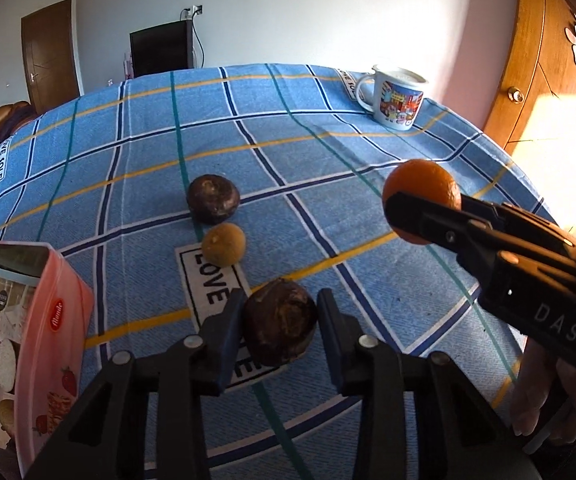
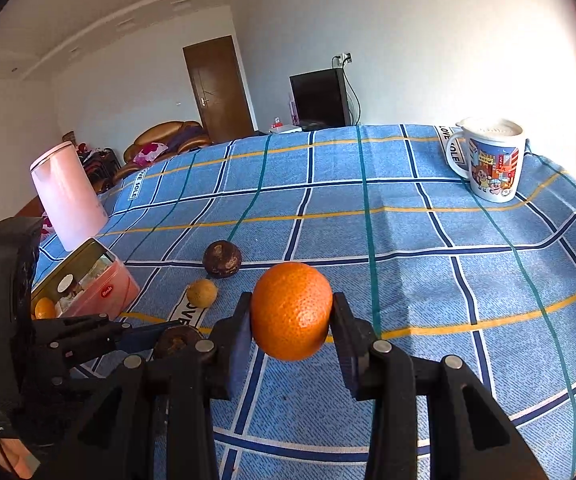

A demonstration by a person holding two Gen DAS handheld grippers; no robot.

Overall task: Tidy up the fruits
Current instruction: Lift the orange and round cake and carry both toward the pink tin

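Two grippers | right gripper [image 2: 291, 320]: fingers clamp orange [image 2: 291, 316] | left gripper [image 1: 280, 330]: fingers bracket dark fruit [image 1: 280, 328], contact unclear

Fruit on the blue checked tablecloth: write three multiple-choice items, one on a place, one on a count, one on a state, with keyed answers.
1. Where is the white cartoon-printed mug?
A. far right corner of the blue checked tablecloth
B. inside the pink biscuit tin
C. between the left gripper's jaws

2. How many fruits lie loose on the cloth, ungripped?
A. none
B. two
C. five

3. What state is the round orange in?
A. peeled
B. resting in the tin
C. clamped by the right gripper

Answers:
1 A, it stands at the far right edge.
2 B, one dark brown round fruit and one small yellow-brown fruit.
3 C, both jaws press its sides.
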